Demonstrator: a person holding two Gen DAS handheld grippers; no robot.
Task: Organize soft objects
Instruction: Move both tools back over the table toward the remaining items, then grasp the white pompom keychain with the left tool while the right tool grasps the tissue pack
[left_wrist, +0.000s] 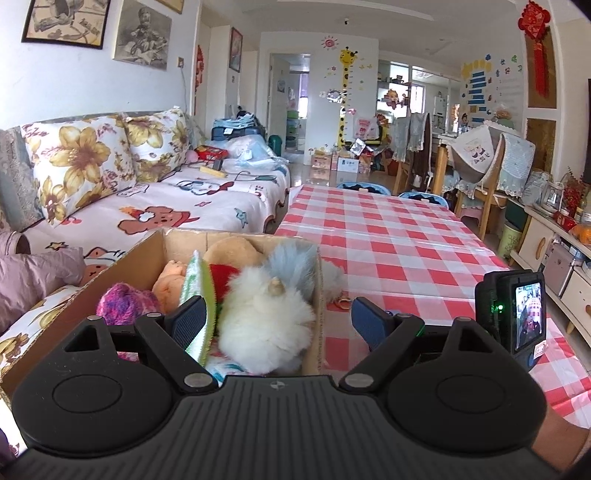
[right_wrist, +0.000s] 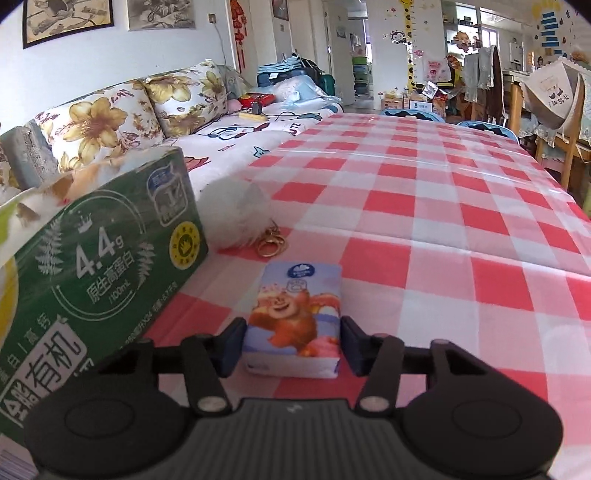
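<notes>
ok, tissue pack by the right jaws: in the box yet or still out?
Out. The tissue pack lies flat on the checked tablecloth beside the green carton, between the right gripper's jaws.
</notes>
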